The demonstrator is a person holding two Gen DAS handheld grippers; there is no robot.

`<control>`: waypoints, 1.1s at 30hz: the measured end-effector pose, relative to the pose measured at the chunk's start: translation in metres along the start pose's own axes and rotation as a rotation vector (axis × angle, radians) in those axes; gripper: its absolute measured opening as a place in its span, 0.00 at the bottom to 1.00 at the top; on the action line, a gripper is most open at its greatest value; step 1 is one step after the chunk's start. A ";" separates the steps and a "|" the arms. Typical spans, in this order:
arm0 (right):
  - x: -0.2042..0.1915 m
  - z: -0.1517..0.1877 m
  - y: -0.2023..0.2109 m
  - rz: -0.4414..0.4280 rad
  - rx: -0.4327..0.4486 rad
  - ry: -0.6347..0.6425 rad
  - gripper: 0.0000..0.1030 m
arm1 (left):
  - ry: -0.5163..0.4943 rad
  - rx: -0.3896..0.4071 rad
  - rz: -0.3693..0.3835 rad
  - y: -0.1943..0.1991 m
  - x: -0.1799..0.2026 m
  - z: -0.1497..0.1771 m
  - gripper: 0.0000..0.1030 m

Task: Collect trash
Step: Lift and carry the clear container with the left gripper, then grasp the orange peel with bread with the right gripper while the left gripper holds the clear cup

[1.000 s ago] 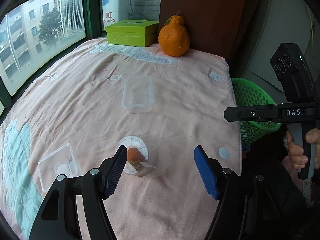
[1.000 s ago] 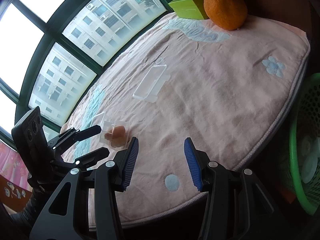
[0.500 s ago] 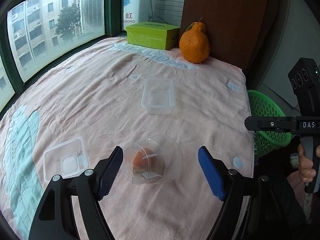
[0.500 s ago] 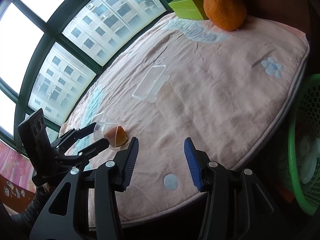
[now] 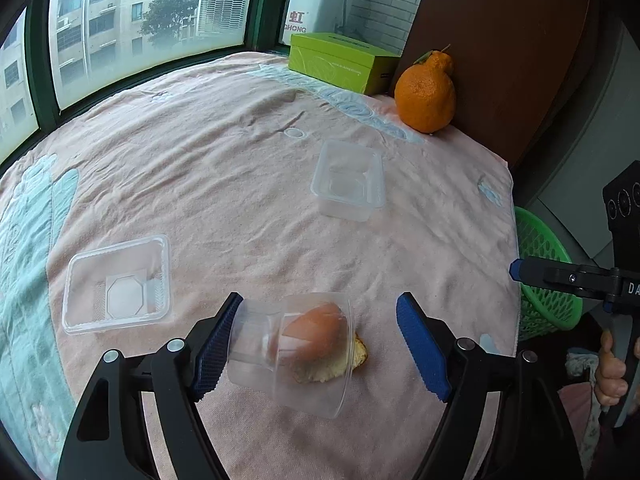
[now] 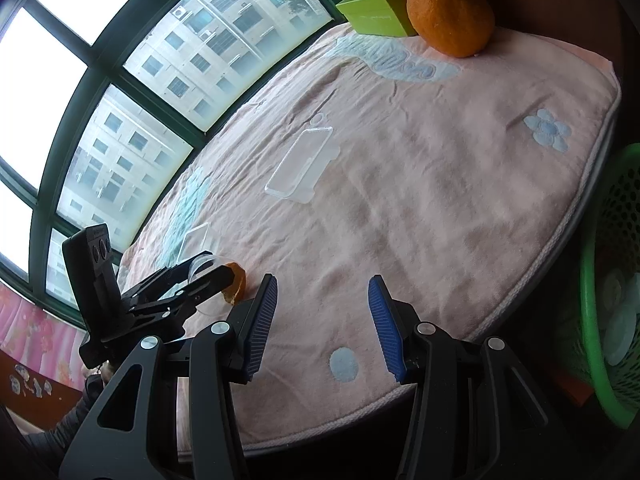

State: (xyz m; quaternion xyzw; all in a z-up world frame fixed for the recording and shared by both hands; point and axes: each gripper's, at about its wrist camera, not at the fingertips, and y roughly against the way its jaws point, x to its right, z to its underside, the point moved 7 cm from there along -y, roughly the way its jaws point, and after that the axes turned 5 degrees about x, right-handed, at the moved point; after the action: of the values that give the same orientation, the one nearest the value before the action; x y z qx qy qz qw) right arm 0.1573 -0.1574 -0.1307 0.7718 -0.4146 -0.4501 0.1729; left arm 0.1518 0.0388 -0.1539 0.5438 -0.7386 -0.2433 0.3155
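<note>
Two sets of fingers spread wide, gripping nothing: your left gripper point(image 5: 320, 344) straddles tipped cup point(image 5: 292, 354) holding peel point(image 5: 320, 340); right gripper point(image 6: 322, 326) idle. Two clear trays point(image 5: 348, 180) remain on desk; green basket point(image 6: 600, 300) holds some trash.

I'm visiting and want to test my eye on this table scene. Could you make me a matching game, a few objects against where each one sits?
Things:
1. clear plastic cup
2. whole orange
3. green mesh basket
4. square clear tray

Places:
A. beside the table's edge, off the cloth
B. lying tipped between the left gripper's fingers
C. next to the green box
D. left of the cup

Pairs: 1-B, 2-C, 3-A, 4-D
</note>
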 end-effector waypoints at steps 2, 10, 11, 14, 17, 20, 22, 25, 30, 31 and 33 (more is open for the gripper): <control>-0.001 0.000 0.001 0.001 0.002 0.003 0.47 | -0.007 0.002 0.001 -0.001 0.002 -0.001 0.72; 0.003 -0.002 0.006 0.002 0.019 -0.010 0.47 | 0.010 0.028 0.019 0.011 0.004 -0.005 0.56; 0.003 -0.002 0.007 0.001 0.019 -0.010 0.47 | 0.005 0.027 0.011 0.012 0.004 -0.005 0.55; 0.002 0.000 0.008 -0.002 0.021 -0.008 0.47 | -0.018 0.032 -0.006 0.014 0.006 -0.004 0.54; 0.002 0.001 0.009 -0.001 0.021 -0.009 0.47 | -0.036 0.031 -0.016 0.016 0.009 -0.002 0.53; 0.003 0.001 0.010 -0.002 0.023 -0.015 0.47 | -0.040 0.032 -0.024 0.017 0.010 -0.002 0.53; 0.003 0.001 0.011 0.000 0.027 -0.015 0.47 | -0.046 0.036 -0.042 0.018 0.009 -0.002 0.52; 0.003 0.000 0.012 0.003 0.030 -0.011 0.47 | -0.074 0.061 -0.084 0.025 0.012 -0.004 0.52; 0.004 -0.004 0.011 0.031 0.031 0.015 0.47 | -0.249 0.164 -0.218 0.053 0.025 -0.014 0.52; 0.004 -0.004 0.011 0.035 0.031 0.022 0.47 | -0.284 0.184 -0.238 0.058 0.029 -0.016 0.52; 0.002 -0.006 0.008 0.034 0.029 0.026 0.47 | -0.351 0.220 -0.286 0.066 0.034 -0.020 0.52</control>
State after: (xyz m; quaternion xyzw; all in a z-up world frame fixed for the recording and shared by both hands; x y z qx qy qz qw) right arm 0.1587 -0.1647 -0.1237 0.7728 -0.4320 -0.4309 0.1747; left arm 0.1164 0.0254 -0.0874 0.6233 -0.7195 -0.2946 0.0837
